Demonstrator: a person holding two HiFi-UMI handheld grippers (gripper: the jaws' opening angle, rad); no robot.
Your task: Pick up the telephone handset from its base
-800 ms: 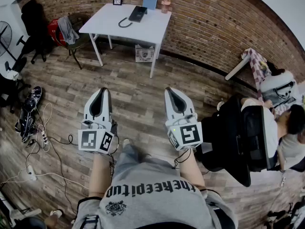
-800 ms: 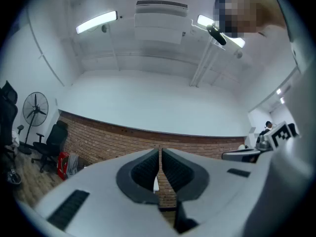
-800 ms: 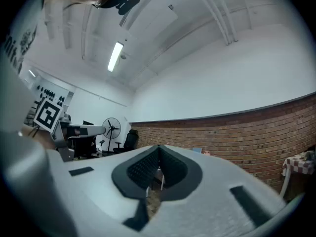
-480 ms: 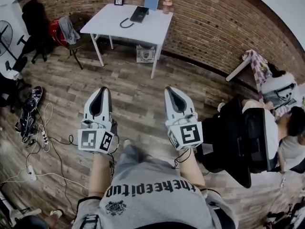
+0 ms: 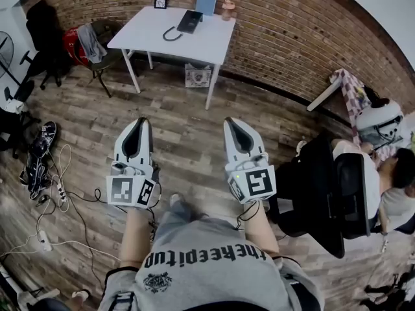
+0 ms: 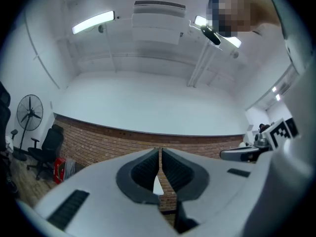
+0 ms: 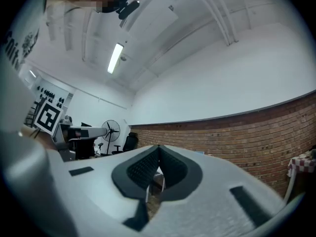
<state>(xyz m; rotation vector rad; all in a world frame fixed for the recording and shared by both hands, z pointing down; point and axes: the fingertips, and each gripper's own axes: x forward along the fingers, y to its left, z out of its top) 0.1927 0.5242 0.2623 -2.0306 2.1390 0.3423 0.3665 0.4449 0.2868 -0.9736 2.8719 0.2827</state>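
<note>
A black telephone (image 5: 189, 21) with its handset on the base lies on a white table (image 5: 201, 41) against the brick wall, far ahead in the head view; its coiled cord (image 5: 170, 34) loops to the left. My left gripper (image 5: 141, 123) and right gripper (image 5: 230, 123) are held side by side at waist height over the wooden floor, well short of the table. Both are shut with nothing between the jaws. In the left gripper view (image 6: 160, 152) and the right gripper view (image 7: 158, 148) the jaws meet at the tips and point slightly upward at the brick wall.
On the table stand a small picture frame (image 5: 160, 0), a blue panel (image 5: 206, 0) and a pink jar (image 5: 225, 7). A box (image 5: 197, 74) sits under it. A chair with clothes (image 5: 91, 44) stands left, cables (image 5: 61, 193) lie on the floor, and a seated person (image 5: 382, 173) is at right.
The view has drifted slightly; the table and telephone sit marginally lower and left in the picture. Both grippers keep the same pose and stay shut.
</note>
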